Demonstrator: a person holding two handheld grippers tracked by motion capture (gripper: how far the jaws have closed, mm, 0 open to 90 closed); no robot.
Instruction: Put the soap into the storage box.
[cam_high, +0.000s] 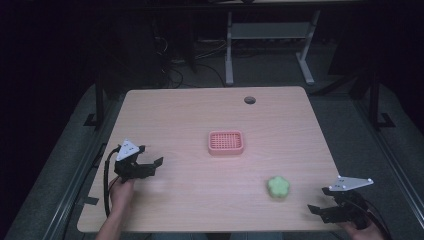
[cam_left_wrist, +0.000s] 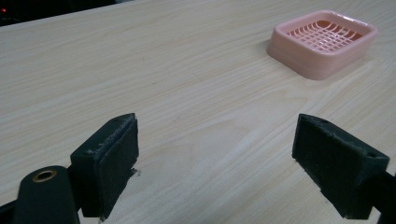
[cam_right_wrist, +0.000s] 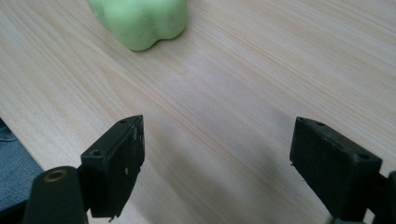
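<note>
The right tongs (cam_high: 319, 202) sit lowest in the high view, at the worktop's (cam_high: 190, 125) five o'clock corner, jaws spread wide with nothing between them. In the right gripper view the green soap (cam_right_wrist: 140, 21) lies ahead of them at about eleven o'clock, apart from both jaws. It is a pale green, smooth, lobed lump, roughly flower-shaped from above (cam_high: 278, 186); it is about as wide as long, so it has no clear long axis or heading. It rests flat on the worktop, toward four o'clock from the pink tray (cam_high: 226, 142). The tray, a shallow rectangle with a slatted grid floor, runs its long side from nine to three o'clock near the middle. The left tongs (cam_high: 159, 165), at the eight o'clock edge, are also wide open, holding nothing, with the tray ahead at one o'clock (cam_left_wrist: 323, 42).
</note>
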